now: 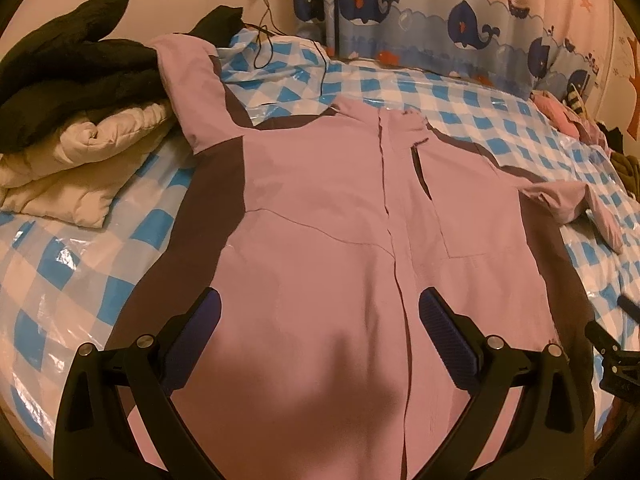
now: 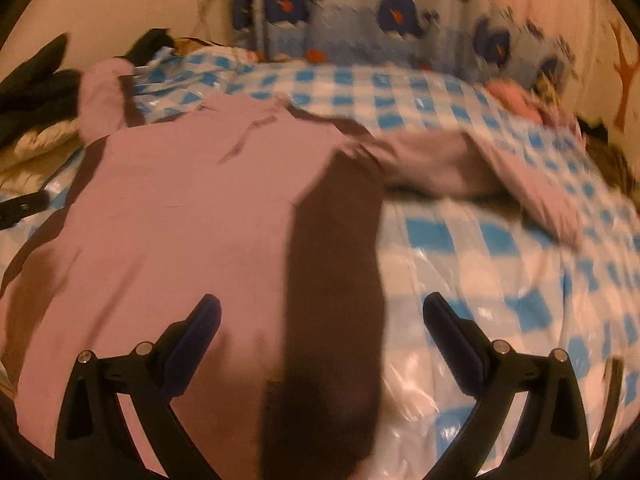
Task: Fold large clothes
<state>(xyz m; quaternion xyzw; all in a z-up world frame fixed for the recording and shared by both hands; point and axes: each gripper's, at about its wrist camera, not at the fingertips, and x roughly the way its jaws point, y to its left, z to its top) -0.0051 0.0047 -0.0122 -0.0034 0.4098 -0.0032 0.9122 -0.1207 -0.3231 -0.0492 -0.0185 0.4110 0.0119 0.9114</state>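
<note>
A large pink jacket (image 1: 320, 208) with dark brown side panels lies spread front up on the bed, zip running down its middle. One sleeve reaches up to the far left, the other trails off to the right. My left gripper (image 1: 320, 308) hovers open over the lower front, with nothing between its fingers. In the blurred right wrist view the same jacket (image 2: 180, 200) fills the left half. My right gripper (image 2: 320, 316) stands open above the jacket's dark right side panel (image 2: 336, 240), one finger over pink cloth, the other over the bed cover.
The bed wears a glossy blue and white checked cover (image 1: 460, 92). A stack of black and cream folded clothes (image 1: 68, 120) sits at the left. Pink and dark items (image 1: 560, 116) lie at the far right. A whale-print curtain (image 1: 440, 12) hangs behind, and a black cable (image 1: 268, 40) trails from the wall.
</note>
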